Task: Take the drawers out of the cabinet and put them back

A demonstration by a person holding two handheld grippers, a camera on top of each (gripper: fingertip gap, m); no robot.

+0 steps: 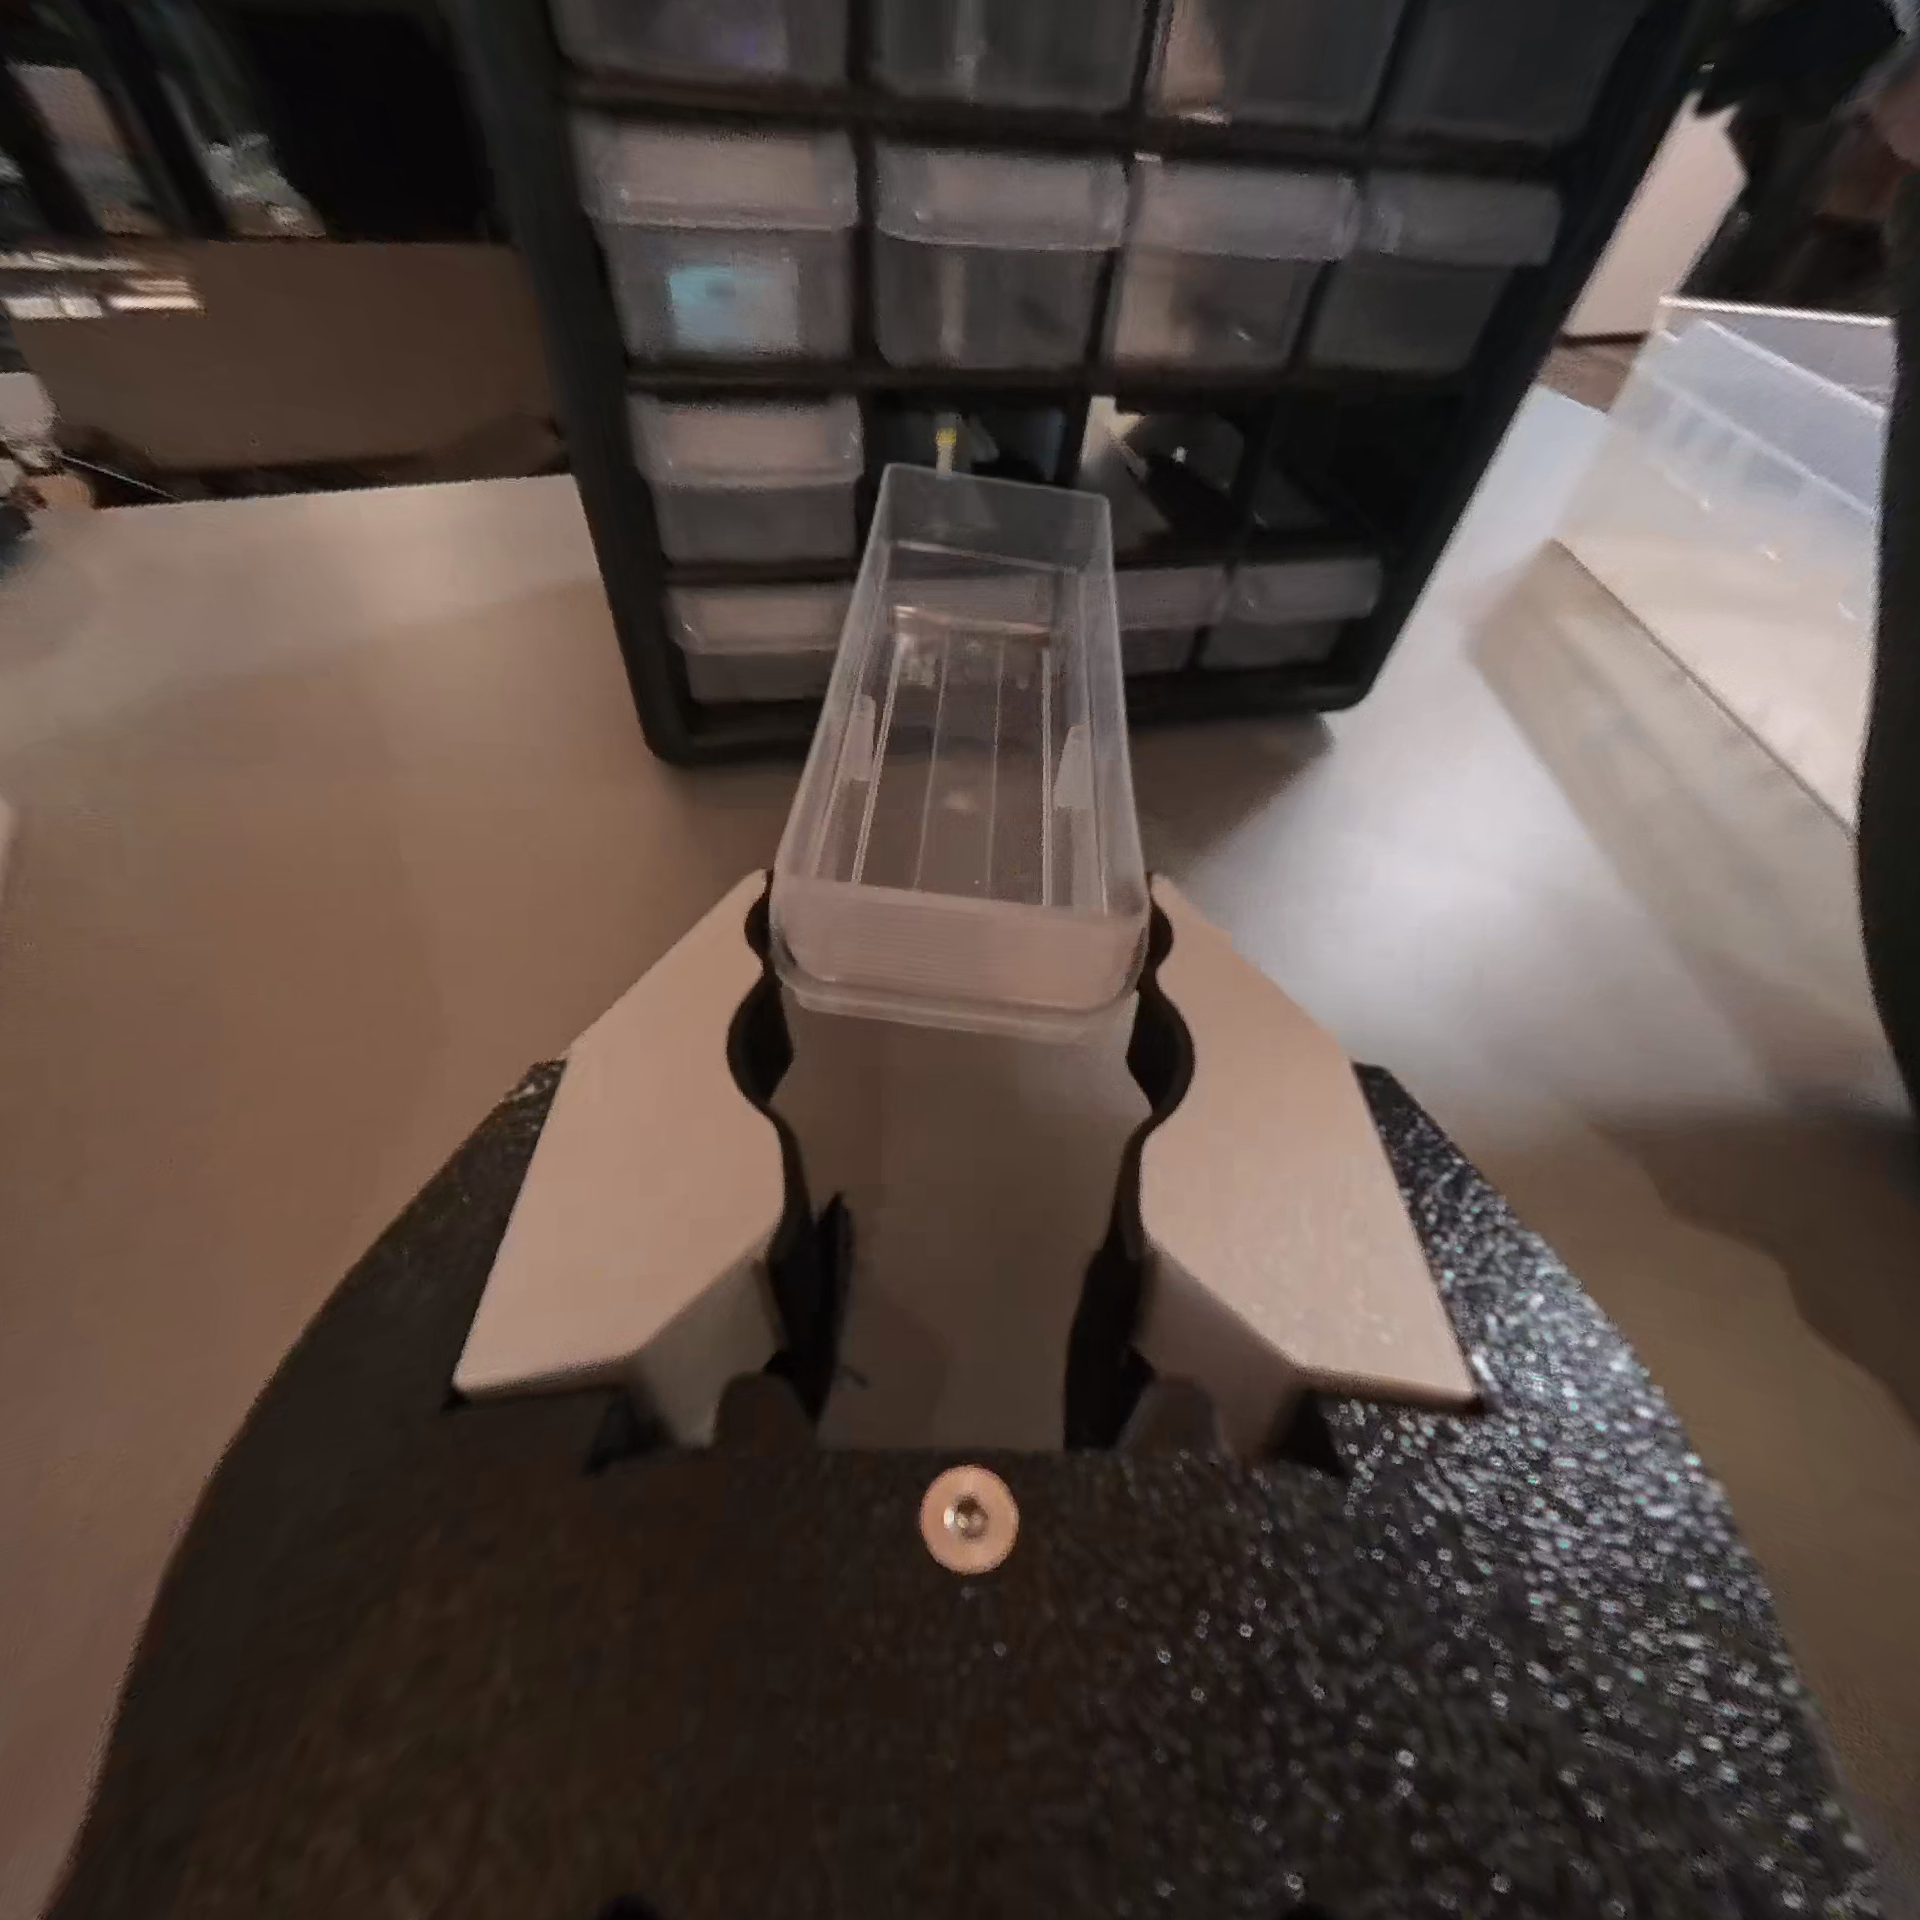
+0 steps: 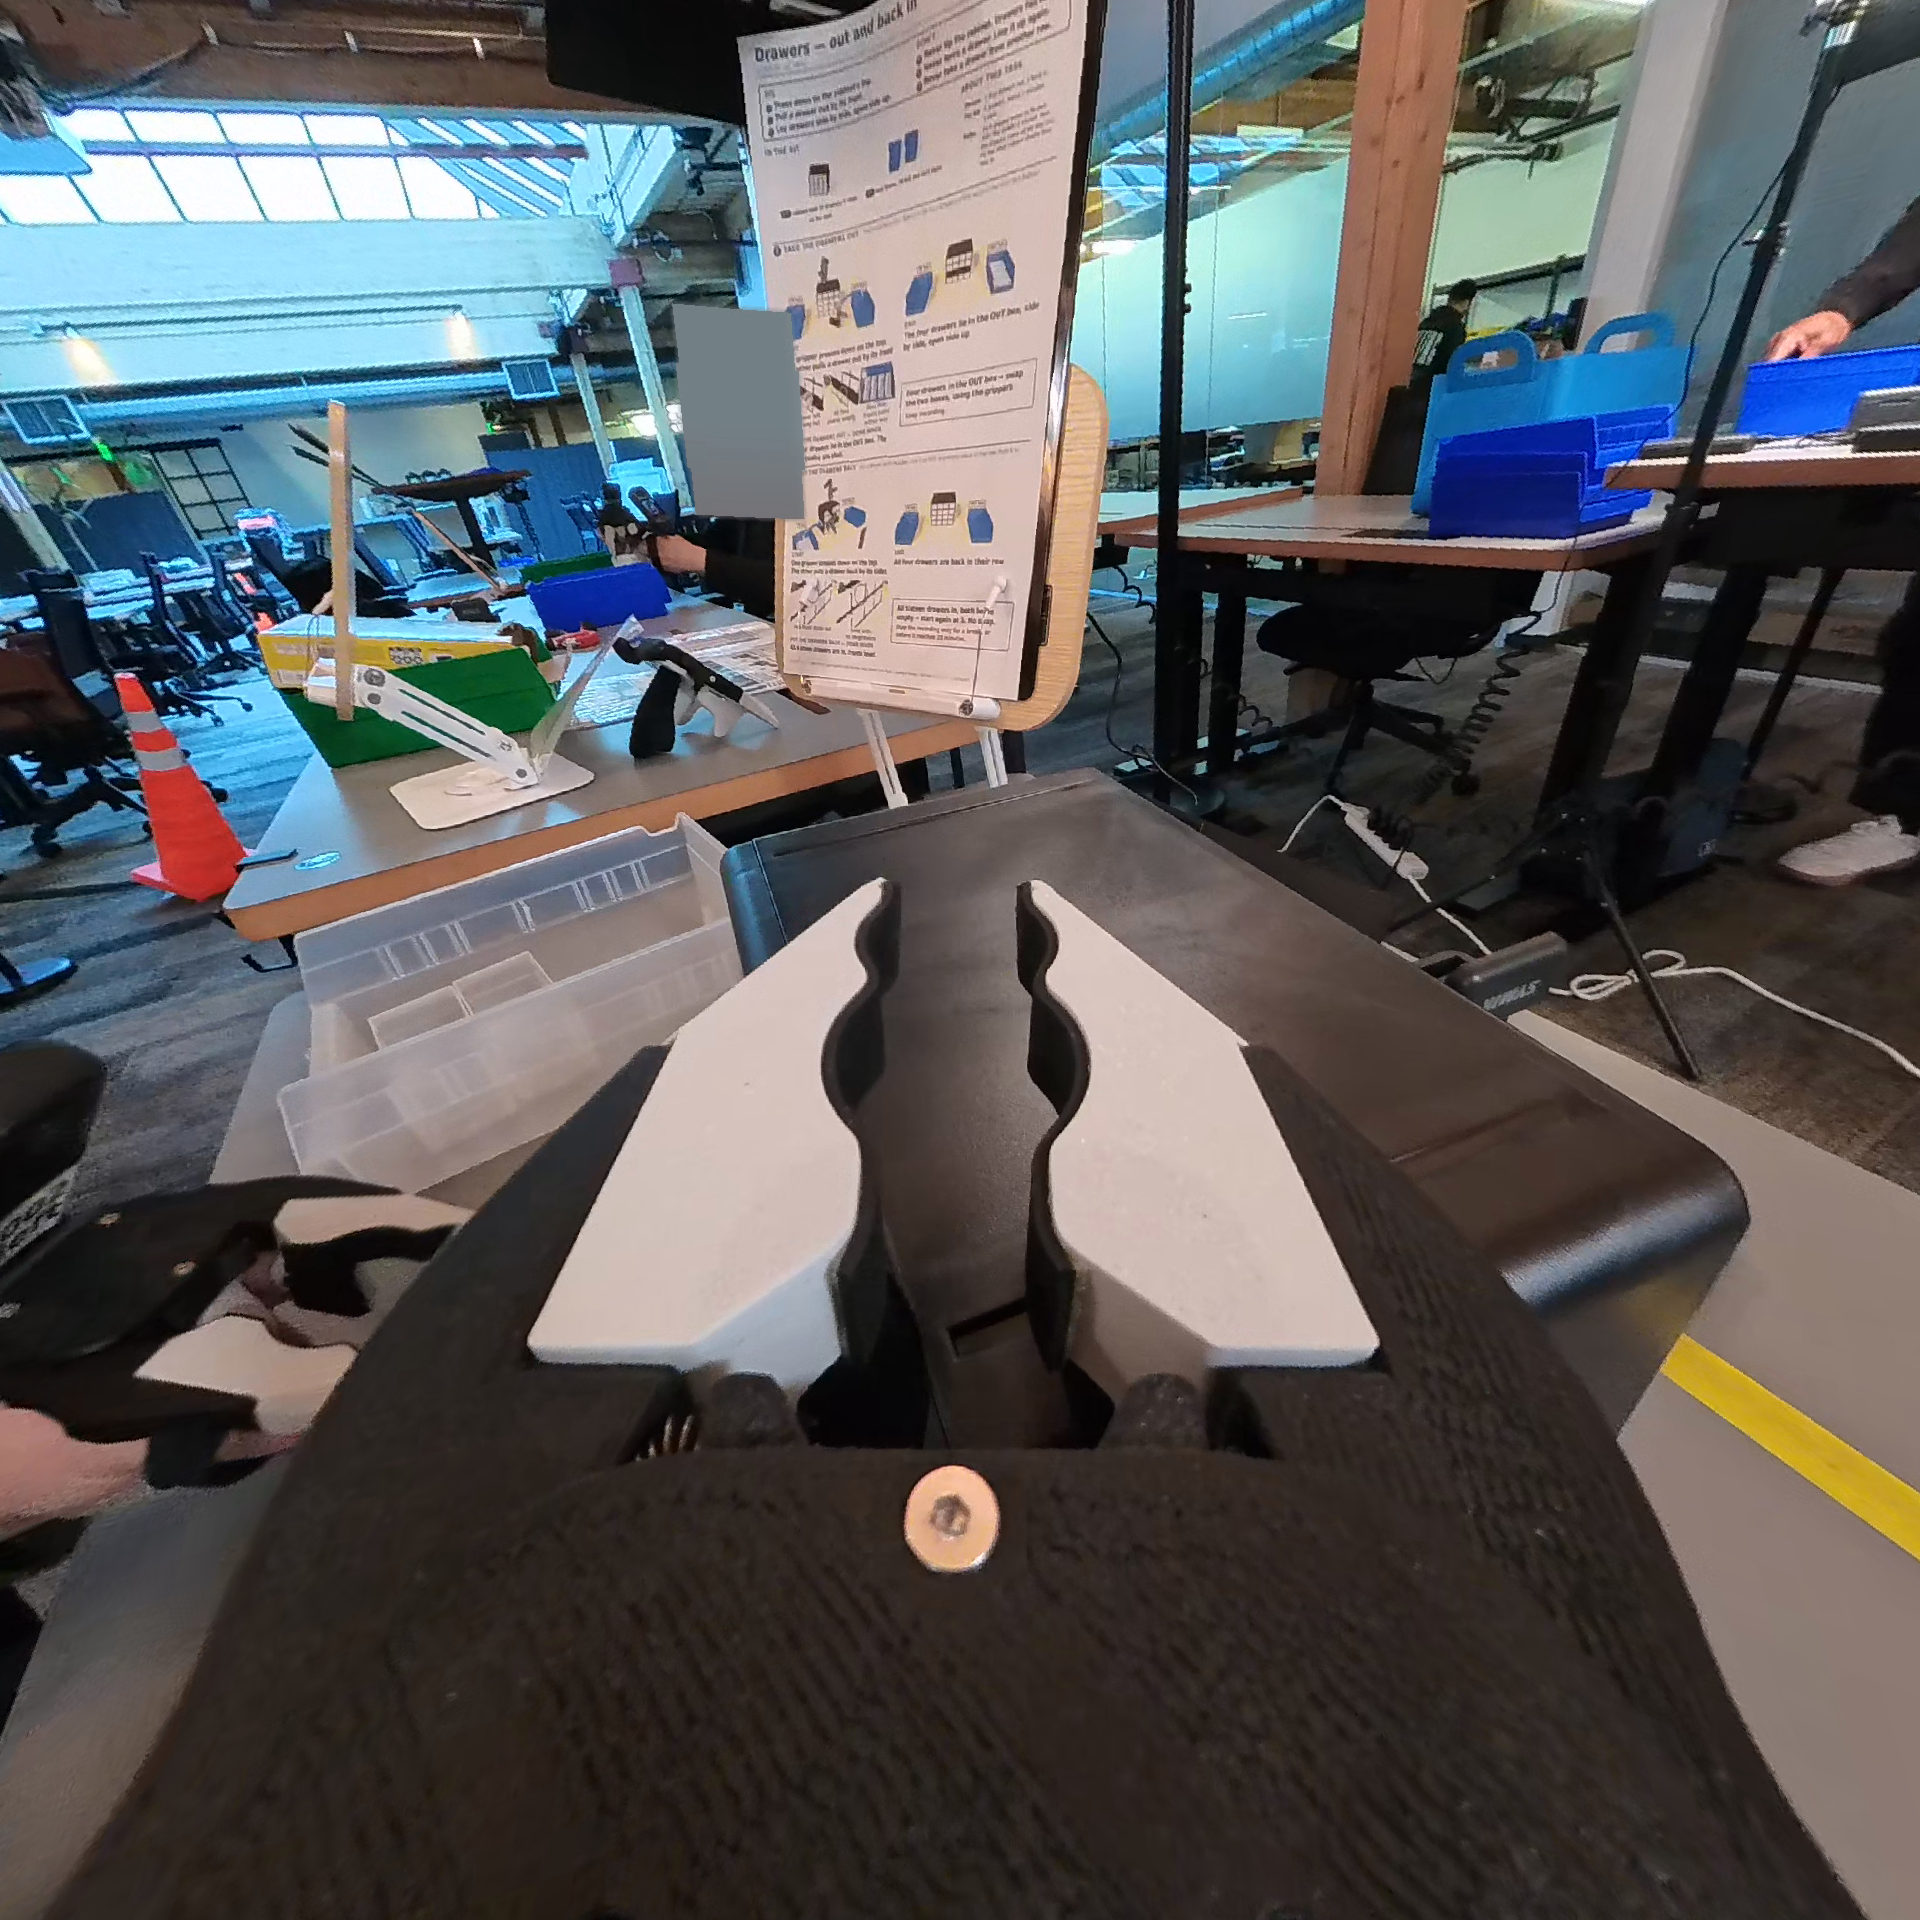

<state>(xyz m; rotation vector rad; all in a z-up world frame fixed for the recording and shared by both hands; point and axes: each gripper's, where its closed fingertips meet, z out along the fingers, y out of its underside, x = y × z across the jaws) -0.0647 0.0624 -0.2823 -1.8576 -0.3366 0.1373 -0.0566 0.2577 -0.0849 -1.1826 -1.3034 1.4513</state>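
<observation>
Left wrist view: left gripper [image 1: 958,940] fingers clamp the clear drawer [image 1: 961,727] by its front end; light, rigid, slippery plastic. Right gripper [image 2: 956,904] fingers stand apart over the cabinet [image 2: 1299,997].

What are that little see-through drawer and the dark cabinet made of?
The drawer, gripped by the left gripper, looks like clear, glossy hard plastic: the table shows through its walls. The cabinet seems to be black matte plastic with a moulded grid frame, though blur leaves that uncertain.
</observation>
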